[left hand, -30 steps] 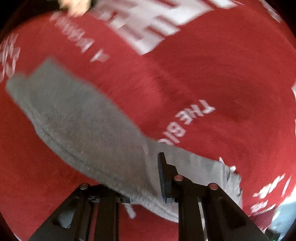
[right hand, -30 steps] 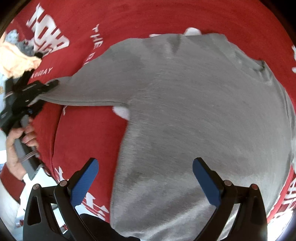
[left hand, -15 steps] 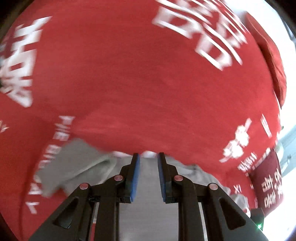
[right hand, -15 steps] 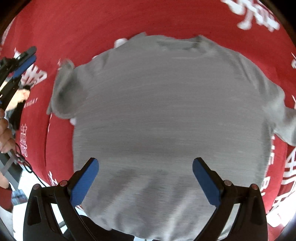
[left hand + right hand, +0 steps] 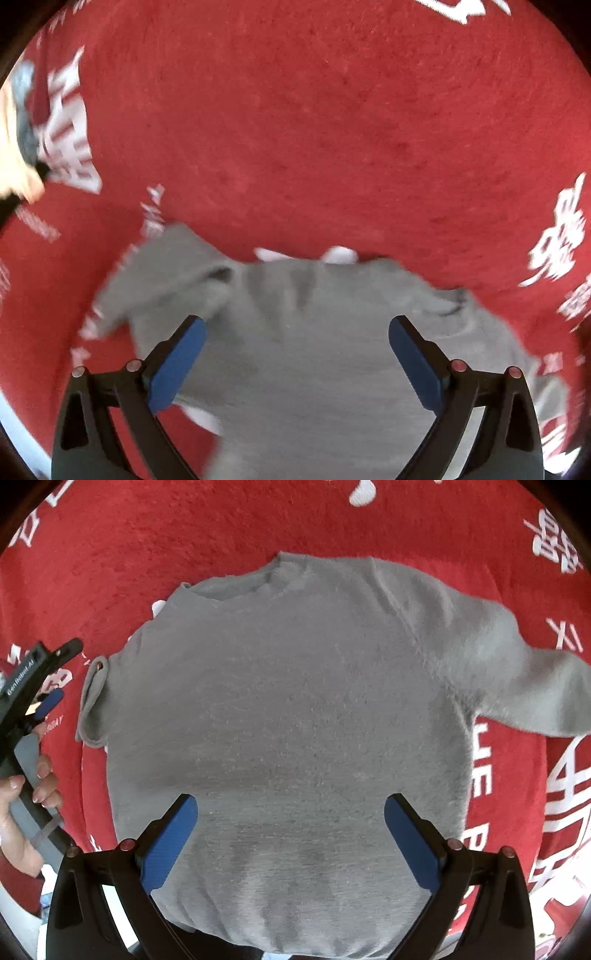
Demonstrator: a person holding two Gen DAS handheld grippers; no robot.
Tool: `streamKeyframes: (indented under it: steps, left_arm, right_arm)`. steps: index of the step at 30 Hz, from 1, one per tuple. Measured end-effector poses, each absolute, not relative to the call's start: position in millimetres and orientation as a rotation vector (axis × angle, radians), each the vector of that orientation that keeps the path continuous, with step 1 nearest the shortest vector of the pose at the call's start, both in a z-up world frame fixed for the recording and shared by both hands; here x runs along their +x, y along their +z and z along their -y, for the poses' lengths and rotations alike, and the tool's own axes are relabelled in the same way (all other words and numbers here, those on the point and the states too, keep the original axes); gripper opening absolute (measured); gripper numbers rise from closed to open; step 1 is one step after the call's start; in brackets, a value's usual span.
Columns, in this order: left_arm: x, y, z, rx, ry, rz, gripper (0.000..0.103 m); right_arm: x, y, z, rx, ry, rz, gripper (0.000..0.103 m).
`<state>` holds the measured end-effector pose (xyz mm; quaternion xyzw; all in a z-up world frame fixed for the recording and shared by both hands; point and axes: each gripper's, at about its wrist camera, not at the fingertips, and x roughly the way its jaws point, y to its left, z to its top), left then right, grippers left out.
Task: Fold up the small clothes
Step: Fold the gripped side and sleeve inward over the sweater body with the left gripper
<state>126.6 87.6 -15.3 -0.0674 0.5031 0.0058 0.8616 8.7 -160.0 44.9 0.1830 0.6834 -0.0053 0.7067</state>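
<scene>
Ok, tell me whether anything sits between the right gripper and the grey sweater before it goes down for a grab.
Nothing visible does. The right gripper hangs open directly over the grey sweater, which lies spread flat on the red cloth. Only bare knit shows between its jaws. The left gripper stands off to the side, beyond the folded-in sleeve.

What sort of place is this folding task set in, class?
Probably a home or staged room: a small grey knit sweater lies flat on a fuzzy red cloth with white lettering, under two open handheld grippers.

Motion-blurred grey sweater (image 5: 314, 350); its hem hidden behind the right hand-held gripper (image 5: 291, 834).
</scene>
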Motion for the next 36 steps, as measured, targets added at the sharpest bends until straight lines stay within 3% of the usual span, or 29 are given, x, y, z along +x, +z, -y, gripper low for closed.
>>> streamKeyframes:
  steps: [4,6,9,15,22,23,25,27,31,36]
  left_arm:
    - [150,-32,-100,-0.115,0.031,-1.131,0.096]
    - [162,-49,-109,-0.167,0.042,-1.182,0.081]
    - [177,-71,-120,-0.3,0.056,-1.241,0.08]
    - [186,-77,-165,-0.592,0.142,-1.185,0.08]
    - [188,-96,-190,-0.717,0.208,-1.205,0.08]
    - [188,-97,-193,-0.731,0.219,-1.195,0.078]
    - [187,-94,-197,-0.724,0.237,-1.168,0.052]
    - [188,-95,-202,-0.72,0.216,-1.174,0.008]
    - [186,-76,-203,-0.591,0.216,-1.101,0.007]
    - [173,-14,-184,-0.412,0.125,-0.951,0.007]
  right_arm:
    - [8,38,149,0.413,0.006,-1.535,0.102]
    - [8,36,145,0.422,0.011,-1.536,0.102]
    - [8,34,144,0.427,0.007,-1.536,0.102]
    - [5,28,151,0.428,-0.013,-1.552,0.102]
    - [9,26,142,0.408,0.005,-1.565,0.102]
    - [11,26,140,0.405,0.01,-1.566,0.102]
    - [13,26,135,0.399,0.021,-1.569,0.102]
    - [14,25,131,0.389,0.032,-1.573,0.102]
    - [15,25,121,0.376,0.052,-1.578,0.096]
    - [16,21,113,0.378,0.064,-1.587,0.095]
